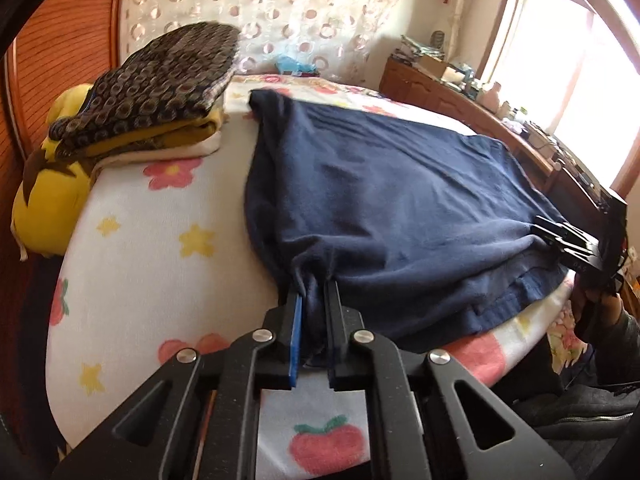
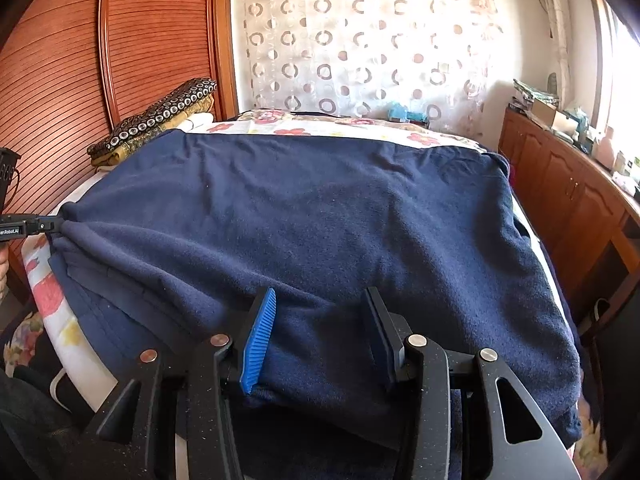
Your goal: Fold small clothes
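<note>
So that the navy garment [image 1: 400,208] can fold over the bed [image 1: 160,240], the left gripper [image 1: 314,292] pinches its corner; the right gripper [image 2: 320,320] straddles the hem, its fingers still apart.

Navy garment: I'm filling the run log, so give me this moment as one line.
navy garment spread on bed | left claw shut on its corner | right claw open, straddling near edge

A navy blue fleece garment [image 2: 320,220] is spread over the flowered bed and fills the centre of the right wrist view. Its near hem is doubled and bunched at the lower left, and soft wrinkles are seen across it.
</note>
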A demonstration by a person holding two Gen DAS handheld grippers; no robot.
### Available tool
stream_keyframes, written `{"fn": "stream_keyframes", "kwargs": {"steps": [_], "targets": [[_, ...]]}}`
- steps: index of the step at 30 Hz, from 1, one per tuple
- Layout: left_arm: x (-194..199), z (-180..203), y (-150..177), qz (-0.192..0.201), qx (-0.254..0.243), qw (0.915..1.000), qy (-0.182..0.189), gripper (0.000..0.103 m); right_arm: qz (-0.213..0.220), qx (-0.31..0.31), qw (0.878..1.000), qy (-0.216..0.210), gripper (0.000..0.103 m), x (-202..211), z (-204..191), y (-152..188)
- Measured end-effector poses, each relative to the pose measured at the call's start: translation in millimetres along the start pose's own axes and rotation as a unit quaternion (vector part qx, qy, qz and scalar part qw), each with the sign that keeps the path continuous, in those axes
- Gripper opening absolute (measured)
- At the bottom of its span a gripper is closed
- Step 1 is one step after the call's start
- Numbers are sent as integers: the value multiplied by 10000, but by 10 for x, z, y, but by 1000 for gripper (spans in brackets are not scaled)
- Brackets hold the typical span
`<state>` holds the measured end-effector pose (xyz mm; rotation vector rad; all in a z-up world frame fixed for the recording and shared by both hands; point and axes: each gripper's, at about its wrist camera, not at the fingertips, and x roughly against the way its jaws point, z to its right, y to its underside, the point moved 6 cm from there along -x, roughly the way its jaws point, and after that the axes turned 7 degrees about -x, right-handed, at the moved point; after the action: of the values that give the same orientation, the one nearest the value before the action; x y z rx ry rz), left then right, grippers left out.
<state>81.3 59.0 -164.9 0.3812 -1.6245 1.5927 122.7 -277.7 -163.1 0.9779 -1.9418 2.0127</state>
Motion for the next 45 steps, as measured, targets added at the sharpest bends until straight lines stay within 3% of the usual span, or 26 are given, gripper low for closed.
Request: {"fn": "stream_keyframes", "kwargs": {"steps": [6,11,14,23,28,31,33,35,36,45], "targets": [[275,420,-455,657,-251,9968,386,10,-144,-212,9996,-80,53,66,79,-30],[322,913,-970,996,-660,9891,859,10,-23,-259,9995,194,55,284,218,-92],[199,1231,-1220,999,-948,9843,1107,10,36,-517,9985,149,55,483,327,-151],[90,2199,-1810,1106,-1533,9643,1855,9,309,-486,9957,721,55,939,621,-208],[215,2797,-2005,1174,-1930,9475,2261,9,530,-695,9916,949,55,1176,798,-210],[210,3001,-2017,1024,-1860,9438,2533,10,600,-873,9897,967,55,1274,900,-189],[159,3035,-1977,915,-1914,9437,2539,15,594,-915,9892,979,55,1294,930,-170],[106,3033,-1916,875,-2022,9446,2432,33,568,-878,9895,999,55,1257,932,-163],[72,3015,-1891,806,-2041,9466,2364,37,547,-857,9899,990,55,1239,932,-164],[-63,2571,-1672,675,-2019,9641,1585,41,487,-656,9937,762,55,1050,761,-305]]}}
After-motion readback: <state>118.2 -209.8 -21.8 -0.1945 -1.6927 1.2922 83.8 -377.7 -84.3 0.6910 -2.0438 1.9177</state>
